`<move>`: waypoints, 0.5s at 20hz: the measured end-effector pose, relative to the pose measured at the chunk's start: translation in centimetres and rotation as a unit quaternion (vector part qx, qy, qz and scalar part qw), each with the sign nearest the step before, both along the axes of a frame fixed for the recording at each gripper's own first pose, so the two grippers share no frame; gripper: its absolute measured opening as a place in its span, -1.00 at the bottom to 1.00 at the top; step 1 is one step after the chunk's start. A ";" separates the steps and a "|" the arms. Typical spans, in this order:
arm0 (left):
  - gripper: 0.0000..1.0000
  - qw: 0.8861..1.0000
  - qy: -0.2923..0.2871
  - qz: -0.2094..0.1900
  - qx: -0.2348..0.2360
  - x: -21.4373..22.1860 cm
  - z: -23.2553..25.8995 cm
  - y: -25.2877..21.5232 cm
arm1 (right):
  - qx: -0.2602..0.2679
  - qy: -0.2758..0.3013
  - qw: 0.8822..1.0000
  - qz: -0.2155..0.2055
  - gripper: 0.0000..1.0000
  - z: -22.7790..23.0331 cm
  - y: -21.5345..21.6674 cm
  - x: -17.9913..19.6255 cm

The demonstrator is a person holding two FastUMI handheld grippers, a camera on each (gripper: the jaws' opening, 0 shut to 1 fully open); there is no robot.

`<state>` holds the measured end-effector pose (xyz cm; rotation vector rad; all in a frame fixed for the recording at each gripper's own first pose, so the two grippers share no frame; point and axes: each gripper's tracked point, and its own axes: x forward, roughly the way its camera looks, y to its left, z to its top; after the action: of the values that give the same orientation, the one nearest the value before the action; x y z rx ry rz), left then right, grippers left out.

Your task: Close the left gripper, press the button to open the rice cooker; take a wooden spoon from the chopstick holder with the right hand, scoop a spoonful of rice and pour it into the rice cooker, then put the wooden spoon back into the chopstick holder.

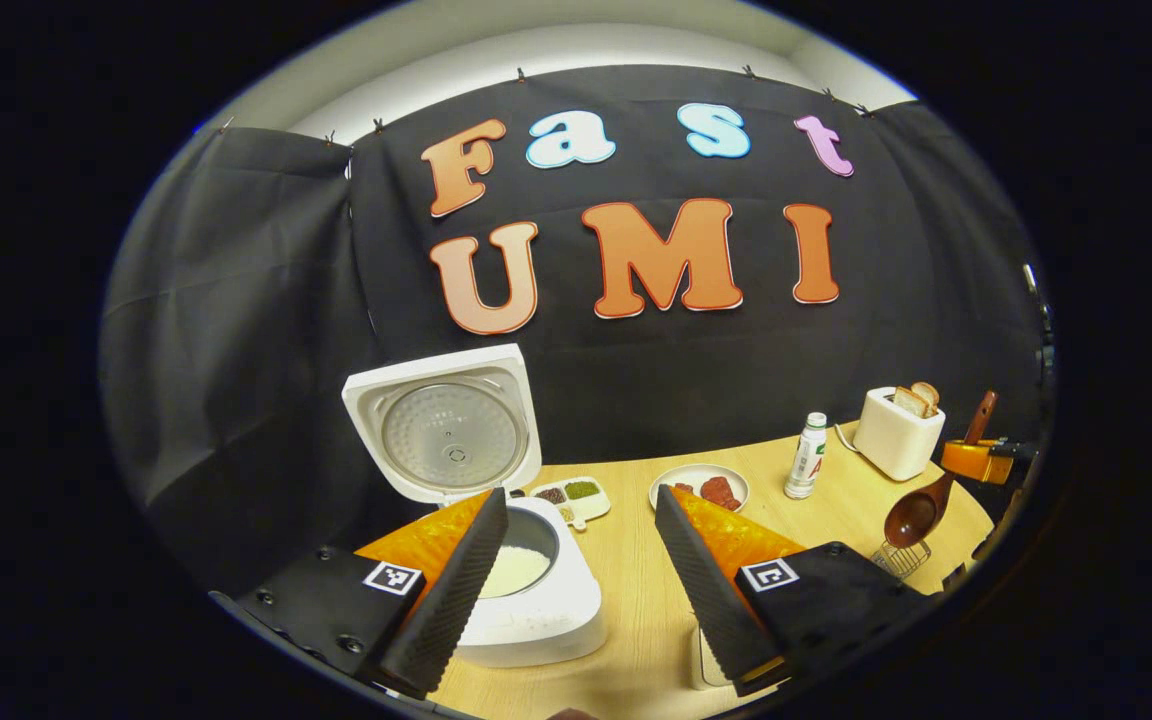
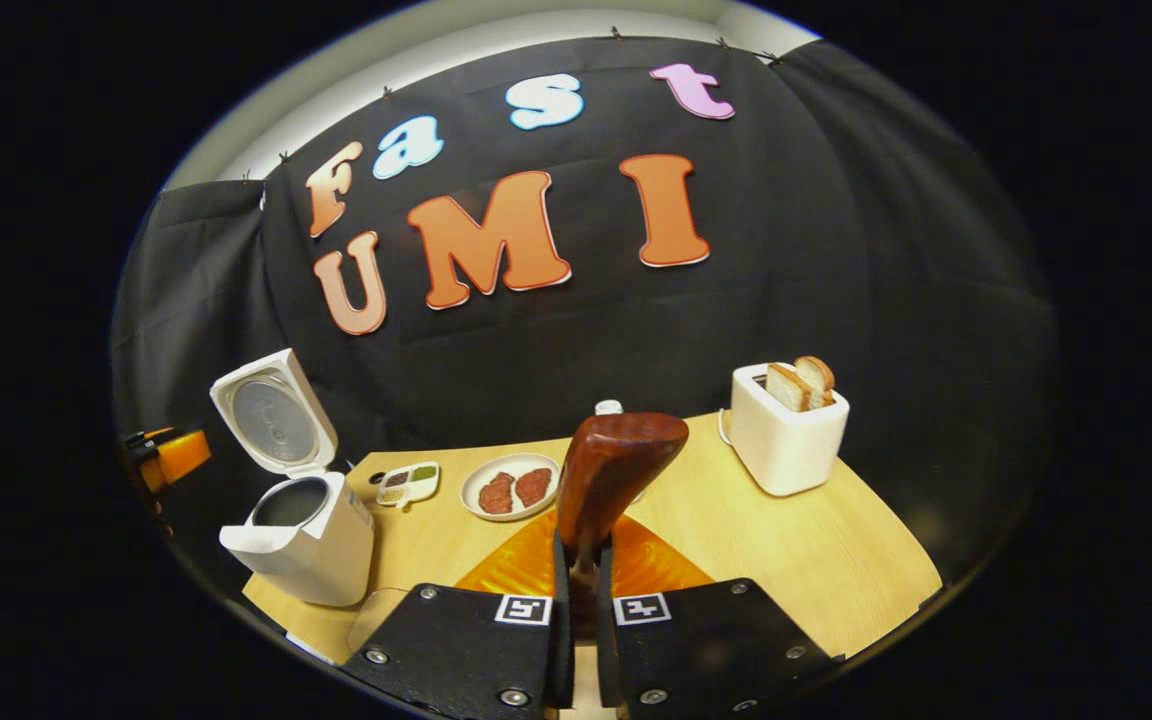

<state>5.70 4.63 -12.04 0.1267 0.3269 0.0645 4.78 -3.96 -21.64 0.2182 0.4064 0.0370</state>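
We see the right gripper (image 2: 583, 590) fingers clamped on the dark brown wooden spoon (image 2: 614, 470); left gripper (image 1: 581, 590) fingers apart, the open white rice cooker (image 1: 526, 590) between them.

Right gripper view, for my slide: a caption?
Right gripper shut on wooden spoon, open rice cooker beyond.

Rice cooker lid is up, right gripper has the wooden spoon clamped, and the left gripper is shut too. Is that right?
Not quite: the left gripper is open, its fingers spread wide apart in the left gripper view. The rest stands: the rice cooker has its lid raised, and the right gripper is shut on the wooden spoon, as the right gripper view shows.
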 end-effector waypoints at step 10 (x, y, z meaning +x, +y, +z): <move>1.00 1.000 -0.011 -0.005 0.017 0.9 1.1 -1.4 | 0.064 0.037 0.994 -0.080 -0.83 -6.8 -4.8 -1.0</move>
<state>6.59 3.27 -10.96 0.1615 0.3028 0.0615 3.73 -8.77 -28.41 0.3783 0.4607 -0.1037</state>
